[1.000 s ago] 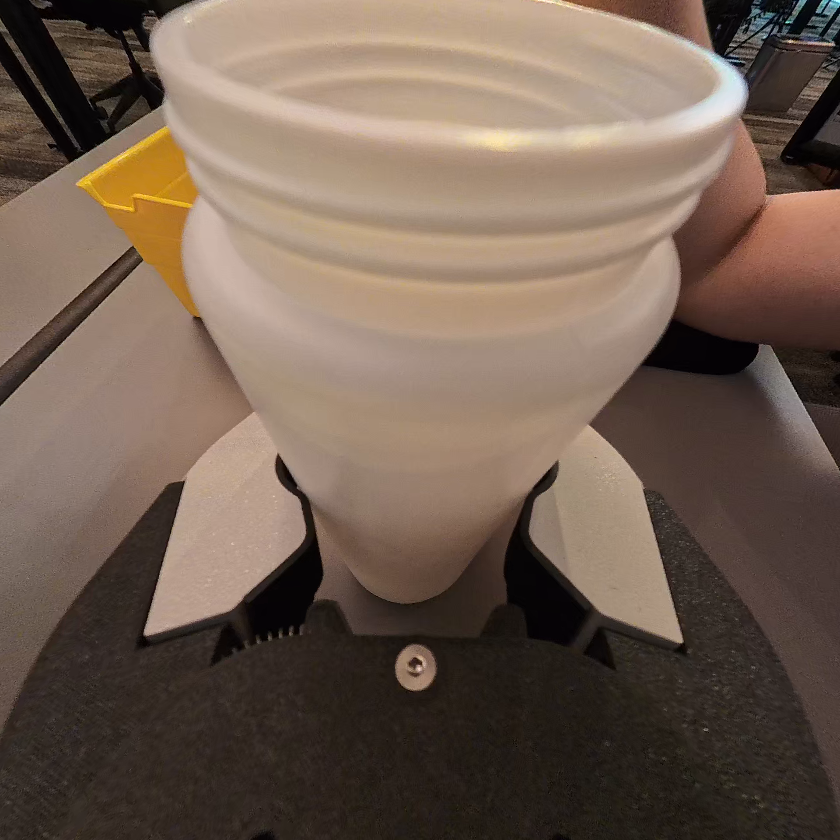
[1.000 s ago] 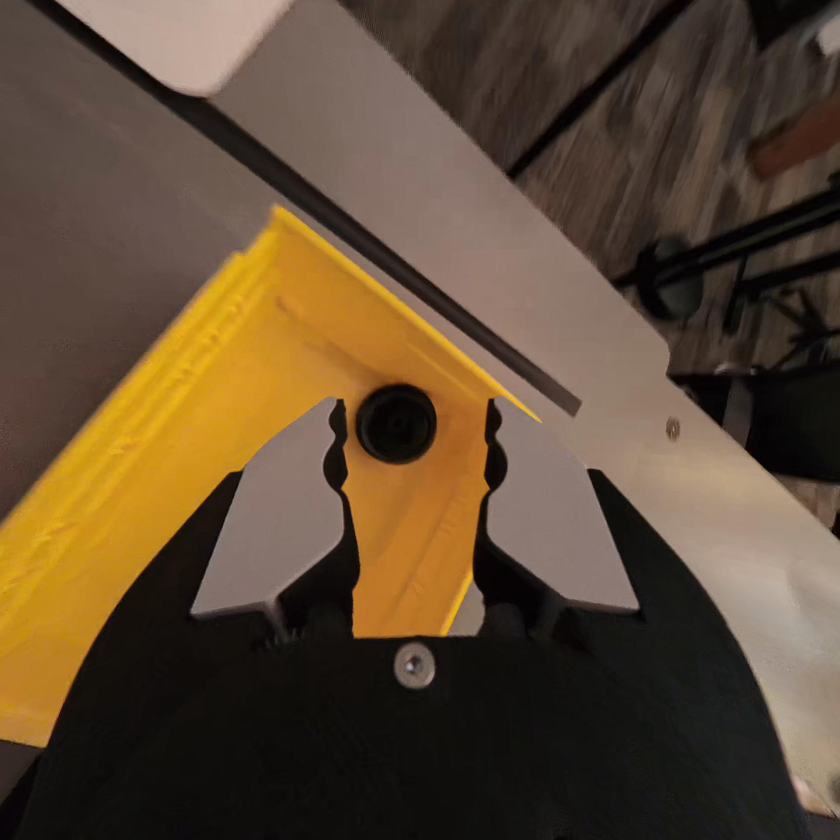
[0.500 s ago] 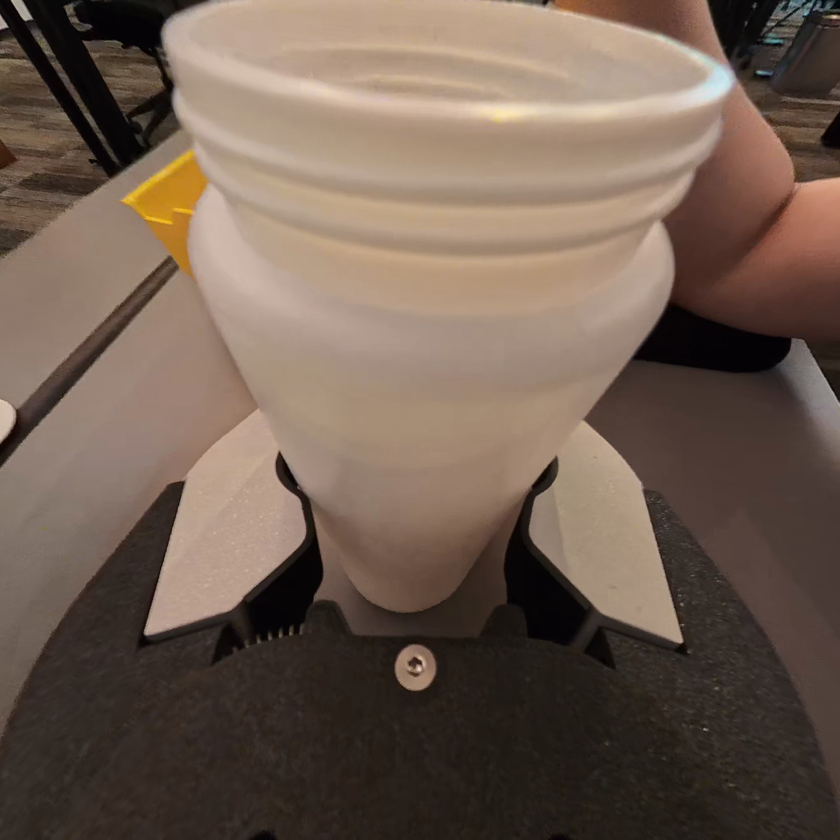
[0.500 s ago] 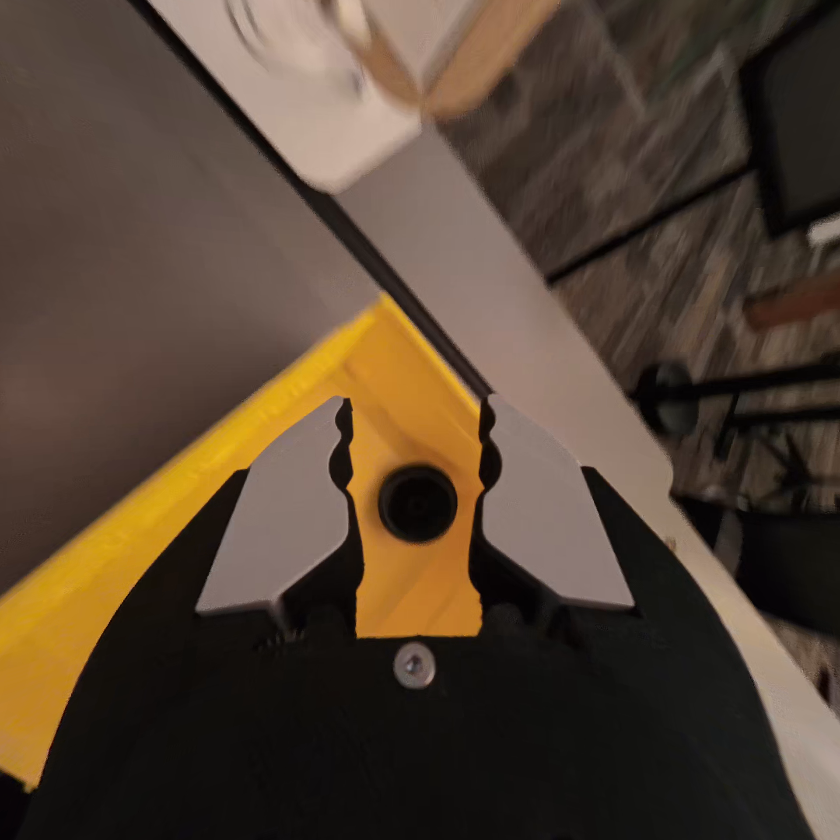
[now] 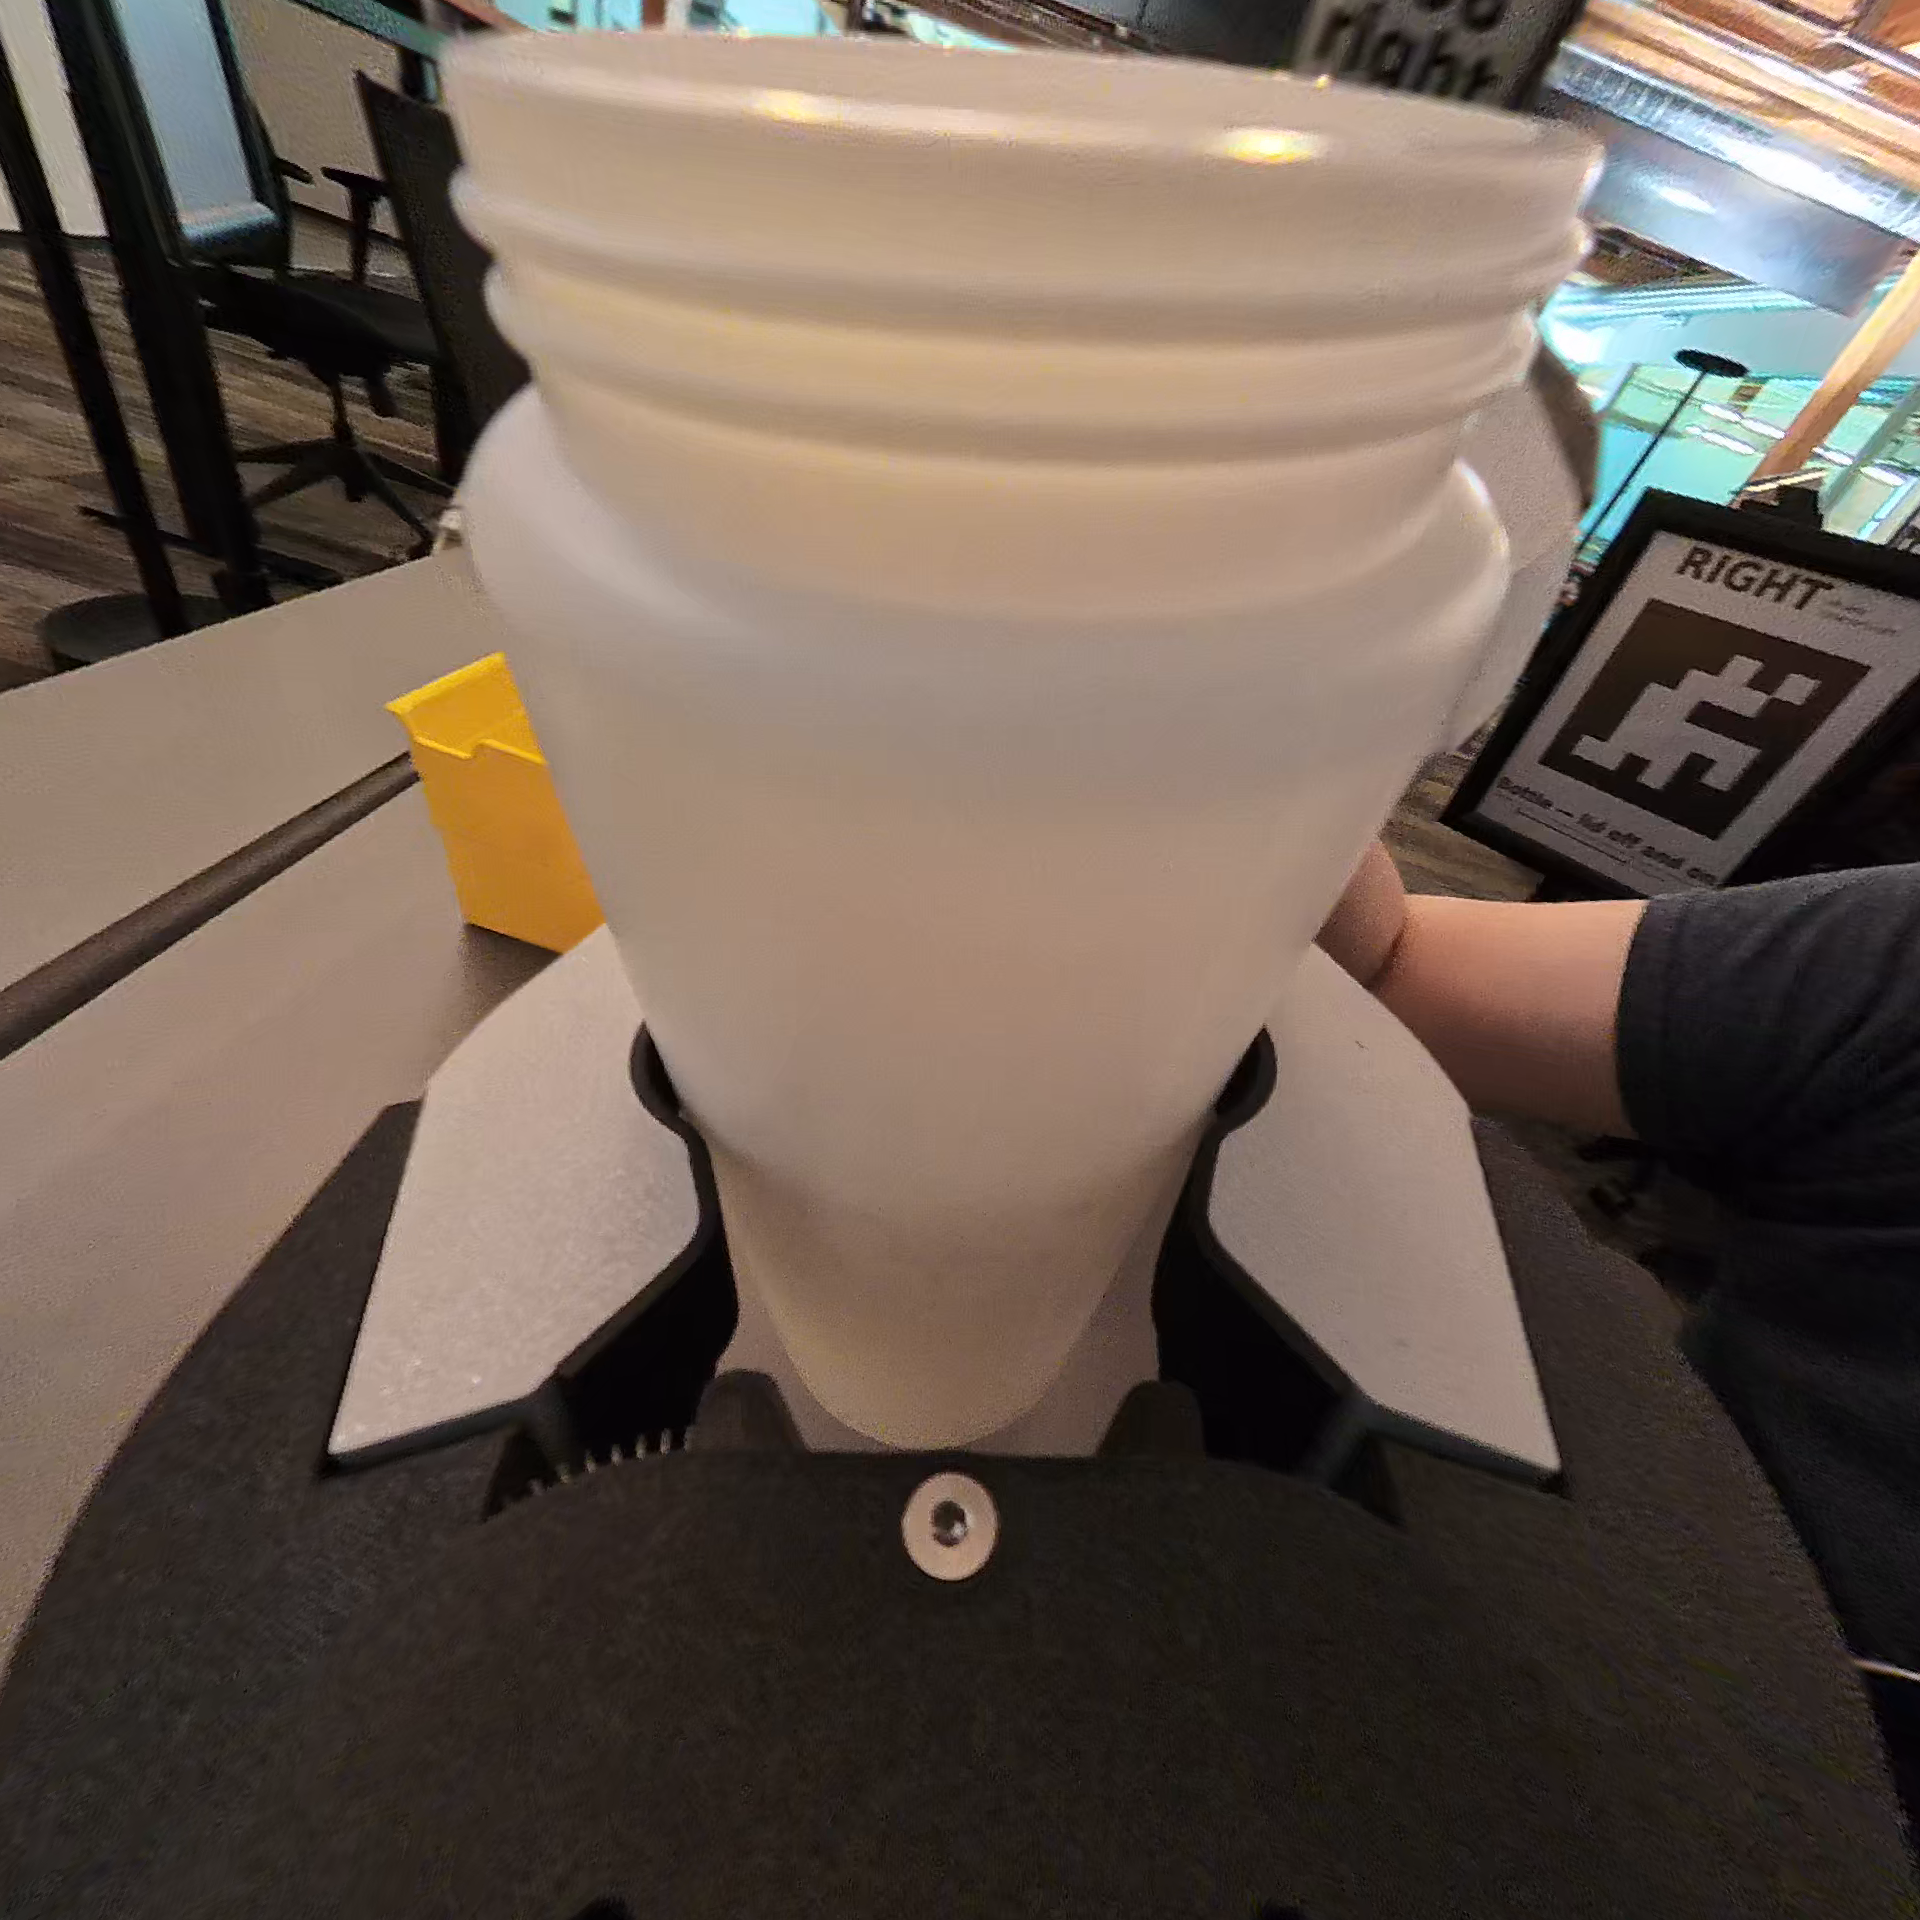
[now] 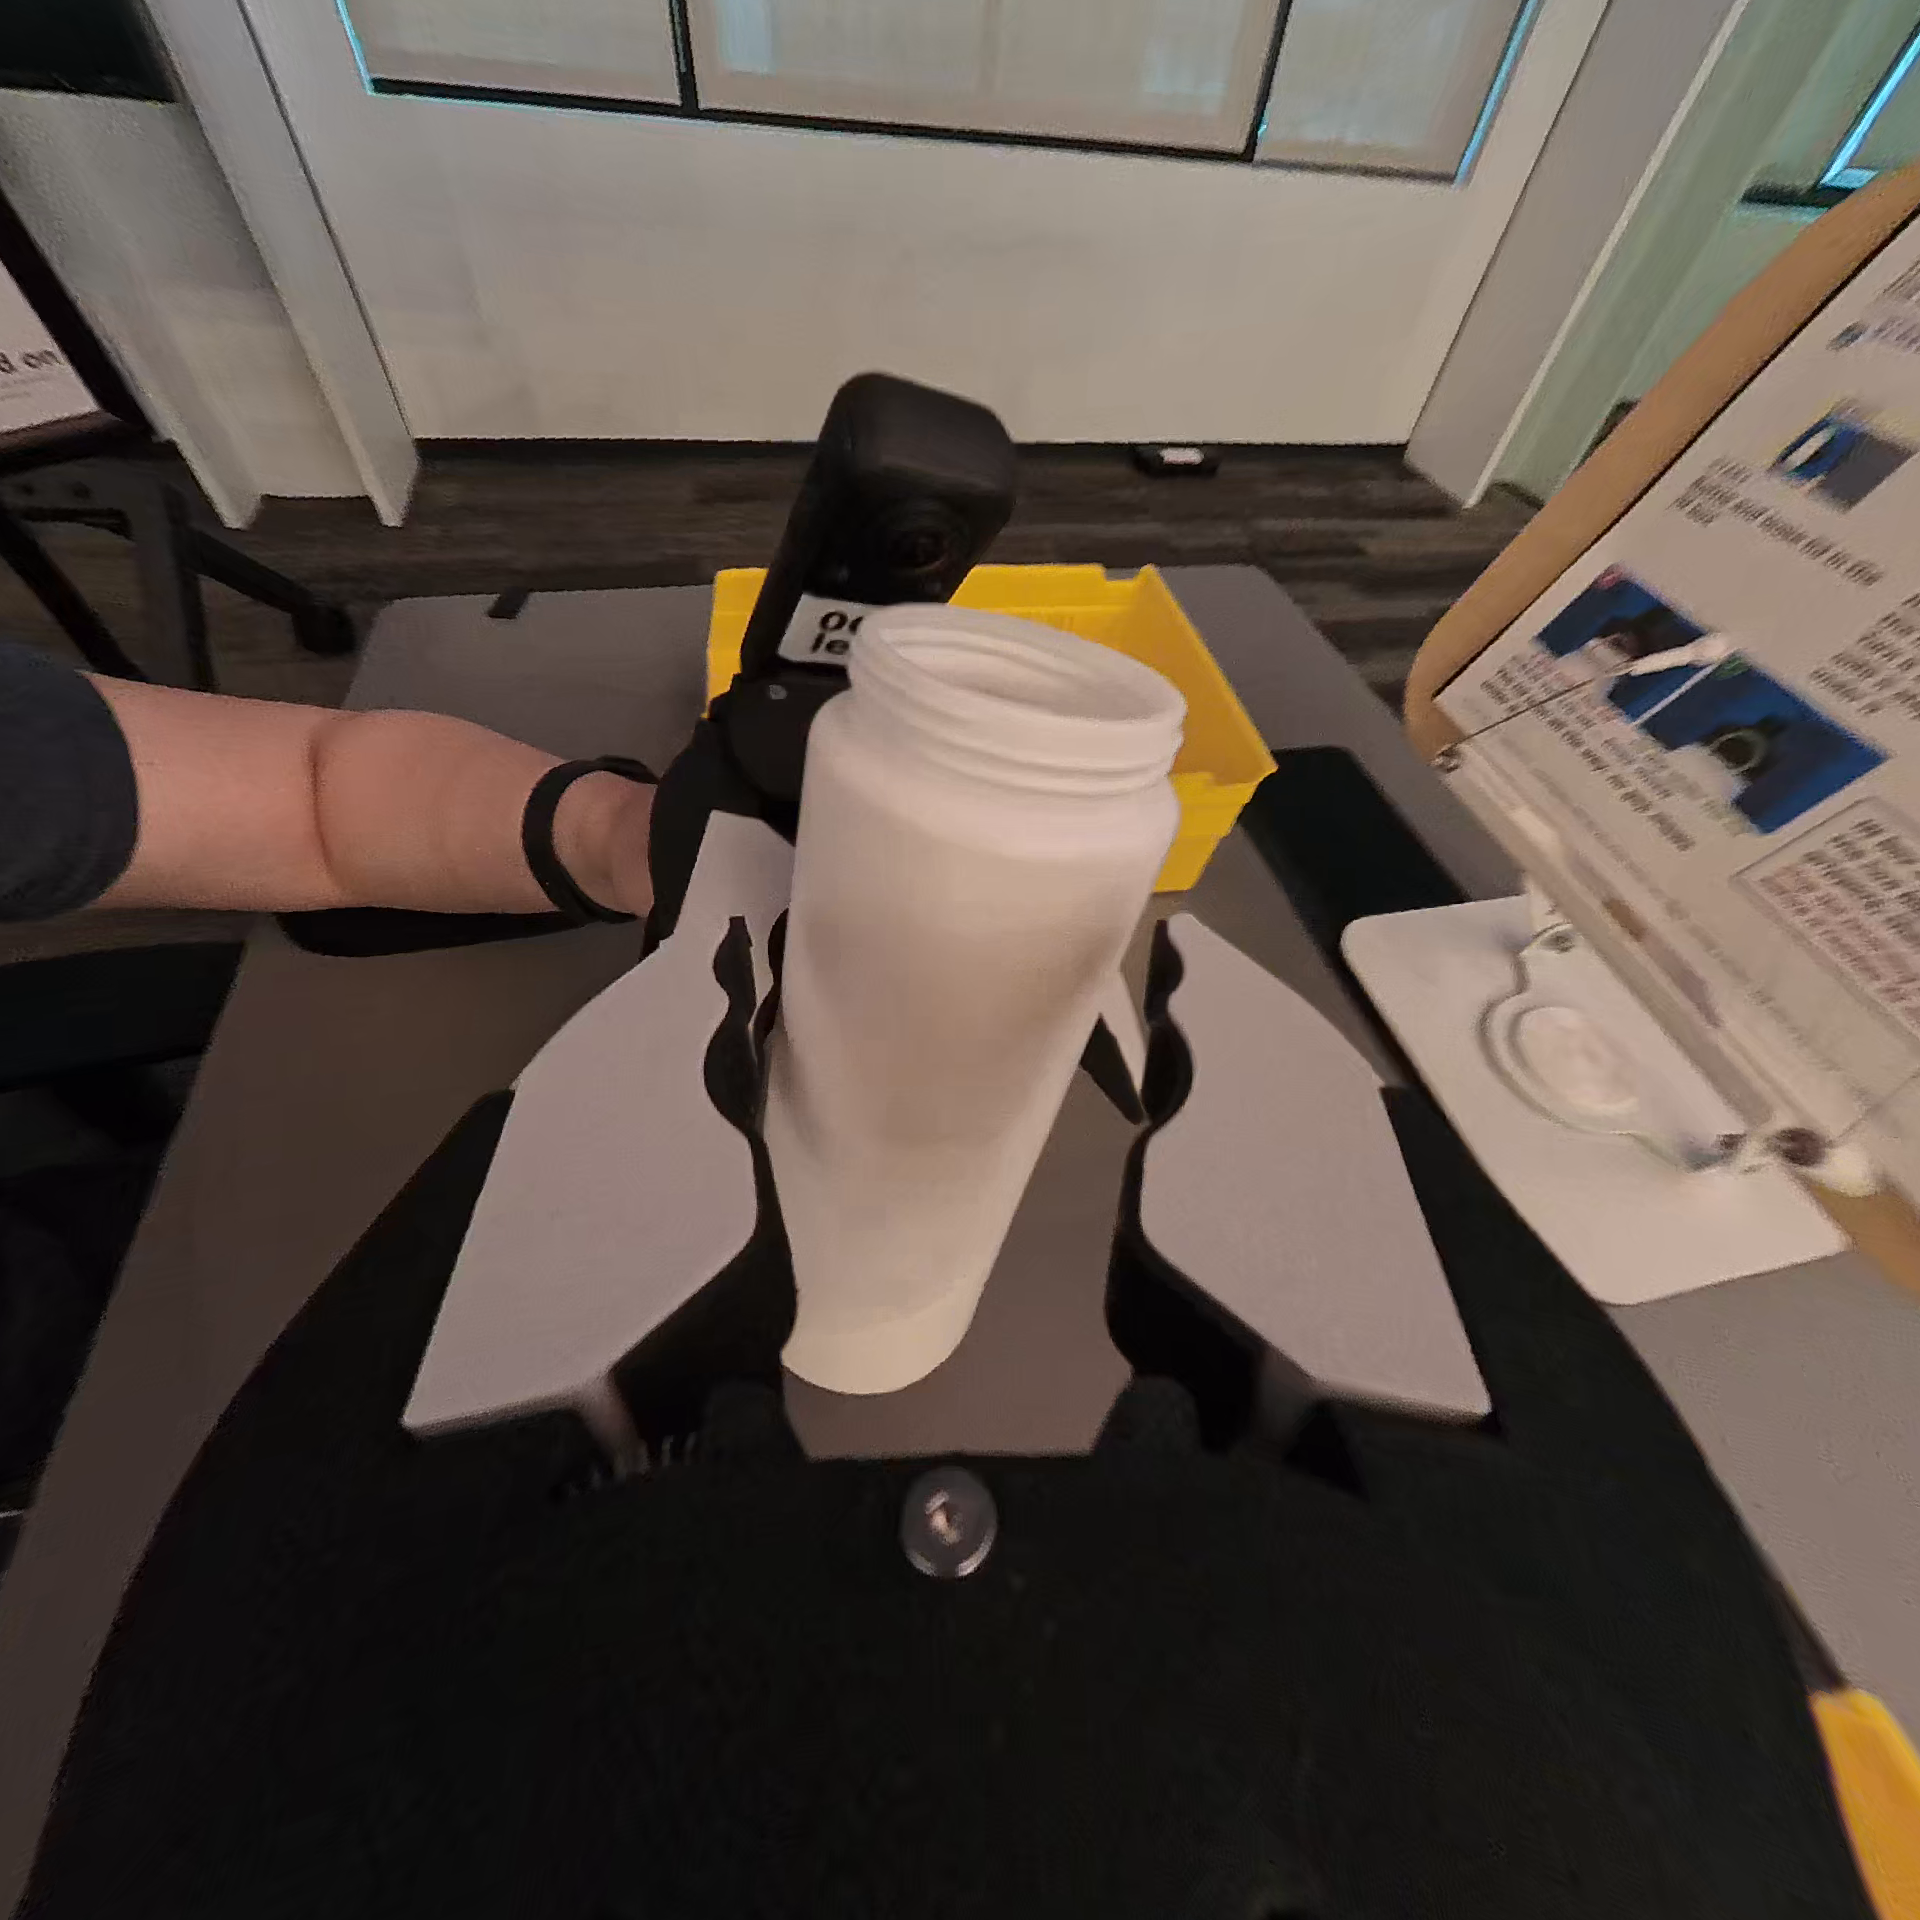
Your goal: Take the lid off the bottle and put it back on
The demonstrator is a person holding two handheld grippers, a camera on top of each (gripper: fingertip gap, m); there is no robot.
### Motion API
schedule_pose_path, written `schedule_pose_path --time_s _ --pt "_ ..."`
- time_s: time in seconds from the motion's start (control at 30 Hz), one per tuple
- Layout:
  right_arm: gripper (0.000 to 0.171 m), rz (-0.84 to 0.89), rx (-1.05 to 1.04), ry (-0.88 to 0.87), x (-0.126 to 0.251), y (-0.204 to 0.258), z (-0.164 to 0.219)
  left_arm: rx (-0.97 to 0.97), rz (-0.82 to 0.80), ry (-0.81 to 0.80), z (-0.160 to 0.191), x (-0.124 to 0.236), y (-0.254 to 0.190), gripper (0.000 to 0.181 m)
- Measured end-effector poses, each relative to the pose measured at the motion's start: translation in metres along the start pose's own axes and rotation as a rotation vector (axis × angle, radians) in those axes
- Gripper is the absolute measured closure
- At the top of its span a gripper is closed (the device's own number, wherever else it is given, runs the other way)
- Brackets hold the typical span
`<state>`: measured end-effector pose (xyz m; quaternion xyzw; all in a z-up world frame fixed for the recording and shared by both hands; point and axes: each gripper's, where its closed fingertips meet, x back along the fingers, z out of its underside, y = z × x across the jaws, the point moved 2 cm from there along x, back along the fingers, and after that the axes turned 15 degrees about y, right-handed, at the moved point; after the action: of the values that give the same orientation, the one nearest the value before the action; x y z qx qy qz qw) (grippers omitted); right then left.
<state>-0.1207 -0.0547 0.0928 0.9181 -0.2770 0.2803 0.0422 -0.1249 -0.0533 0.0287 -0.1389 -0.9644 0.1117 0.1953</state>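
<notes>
A white translucent bottle (image 5: 987, 675) with an open threaded mouth and no lid is gripped low on its body by my left gripper (image 5: 951, 1049). In the right wrist view the bottle (image 6: 977, 831) leans slightly right over the grey table. My right gripper (image 6: 951, 935) is open, with its fingers on either side of the bottle, the right one clear of it. The left gripper's camera (image 6: 914, 499) shows behind the bottle. No lid is in view in either frame.
A yellow bin (image 6: 1195, 675) stands on the table behind the bottle, and it also shows in the left wrist view (image 5: 488, 821). A white stand (image 6: 1558, 1143) holding a picture board is at the right. A framed sign (image 5: 1662, 727) stands beyond a person's forearm (image 6: 312, 810).
My right gripper swung away from the yellow bin, where a small black round thing lay, opened wider and now brackets the bottle. The left view has tilted up with the bottle still held.
</notes>
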Motion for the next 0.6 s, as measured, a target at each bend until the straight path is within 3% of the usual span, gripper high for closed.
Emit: schedule_pose_path --time_s 0.17,0.3,0.4,0.6 --pt "0.093 -0.218 -0.121 0.082 -0.035 0.007 0.019 -0.044 0.004 0.044 0.003 -0.002 -0.006 0.079" --pt "0.093 -0.217 -0.134 0.074 -0.033 0.007 0.014 -0.012 0.089 -0.003 -0.003 0.002 -0.012 0.08" --pt "0.093 -0.193 -0.174 0.04 -0.01 0.003 0.005 -0.042 0.103 -0.015 -0.011 0.011 -0.02 0.085" --pt "0.093 0.022 -0.362 -0.033 0.089 -0.035 0.01 -0.069 0.012 -0.045 -0.027 0.039 -0.018 0.091"
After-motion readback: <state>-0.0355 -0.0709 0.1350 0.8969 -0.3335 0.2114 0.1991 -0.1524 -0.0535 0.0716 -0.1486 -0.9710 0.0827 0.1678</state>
